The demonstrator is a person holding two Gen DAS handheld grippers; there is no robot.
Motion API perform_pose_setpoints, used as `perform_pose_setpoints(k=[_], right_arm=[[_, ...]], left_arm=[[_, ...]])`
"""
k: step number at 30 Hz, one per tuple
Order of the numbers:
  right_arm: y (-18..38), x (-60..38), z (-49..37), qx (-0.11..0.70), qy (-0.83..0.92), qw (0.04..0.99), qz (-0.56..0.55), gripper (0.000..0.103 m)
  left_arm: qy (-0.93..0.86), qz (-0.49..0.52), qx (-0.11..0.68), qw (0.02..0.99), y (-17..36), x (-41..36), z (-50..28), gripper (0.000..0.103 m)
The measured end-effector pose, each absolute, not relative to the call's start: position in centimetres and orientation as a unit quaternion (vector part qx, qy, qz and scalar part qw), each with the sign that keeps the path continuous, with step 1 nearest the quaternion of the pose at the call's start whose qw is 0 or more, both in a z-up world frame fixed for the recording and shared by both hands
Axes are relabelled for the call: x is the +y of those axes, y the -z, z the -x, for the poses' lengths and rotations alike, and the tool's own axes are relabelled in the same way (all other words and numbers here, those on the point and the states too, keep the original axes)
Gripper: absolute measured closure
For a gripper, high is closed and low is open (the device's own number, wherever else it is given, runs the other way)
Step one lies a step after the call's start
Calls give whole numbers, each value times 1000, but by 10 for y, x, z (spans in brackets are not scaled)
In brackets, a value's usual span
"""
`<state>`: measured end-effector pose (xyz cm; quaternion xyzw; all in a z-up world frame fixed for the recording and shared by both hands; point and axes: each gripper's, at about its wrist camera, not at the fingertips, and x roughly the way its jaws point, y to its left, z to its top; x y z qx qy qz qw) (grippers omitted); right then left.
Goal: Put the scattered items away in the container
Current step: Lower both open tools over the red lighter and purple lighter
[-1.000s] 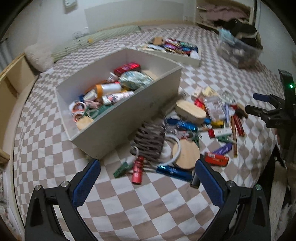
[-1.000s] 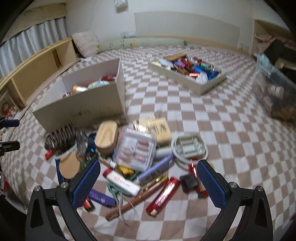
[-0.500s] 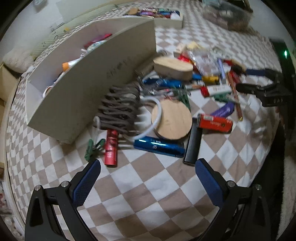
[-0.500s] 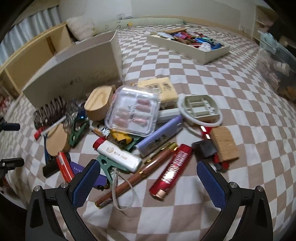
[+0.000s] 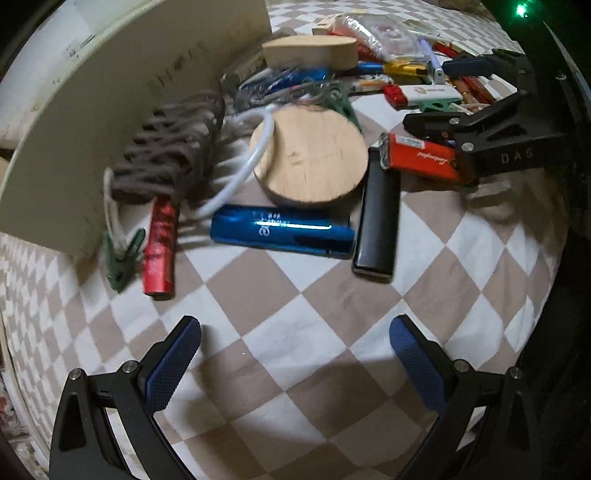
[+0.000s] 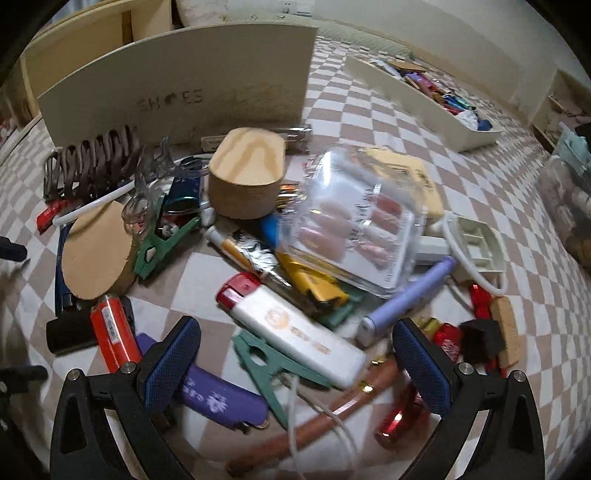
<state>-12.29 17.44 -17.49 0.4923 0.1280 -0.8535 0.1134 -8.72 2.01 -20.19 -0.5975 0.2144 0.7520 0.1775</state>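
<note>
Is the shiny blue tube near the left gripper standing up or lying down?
Lying down. The shiny blue tube rests lengthwise on the checkered bedspread, just in front of the round wooden disc.

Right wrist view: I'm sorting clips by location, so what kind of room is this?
Probably a bedroom. Clutter lies on a soft checkered bedspread, a pillow sits against the wall, and a box marked SHOES stands on the bed.

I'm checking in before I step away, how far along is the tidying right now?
Hardly any progress shows. Neither the left hand-held gripper nor the right hand-held gripper holds anything; both are open. The blue tube, black lighter, wooden disc and white lighter lie scattered beside the container, whose inside is hidden.
</note>
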Motion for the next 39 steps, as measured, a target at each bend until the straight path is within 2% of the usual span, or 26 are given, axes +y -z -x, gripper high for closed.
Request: perform_pose_setpoints(k=[4, 13, 24, 39], right_arm=[[174, 164, 109, 143, 850, 145, -486, 0], [174, 132, 58, 204, 843, 210, -452, 0], [174, 164, 25, 153, 871, 223, -411, 0], [175, 176, 31, 171, 862, 258, -402, 0]], left_arm=[[-751, 606, 187, 184, 207, 14, 93, 0], [-767, 582, 188, 193, 209, 16, 90, 0], [-771, 586, 112, 223, 187, 23, 94, 0], [-787, 533, 222, 219, 192, 59, 81, 0]])
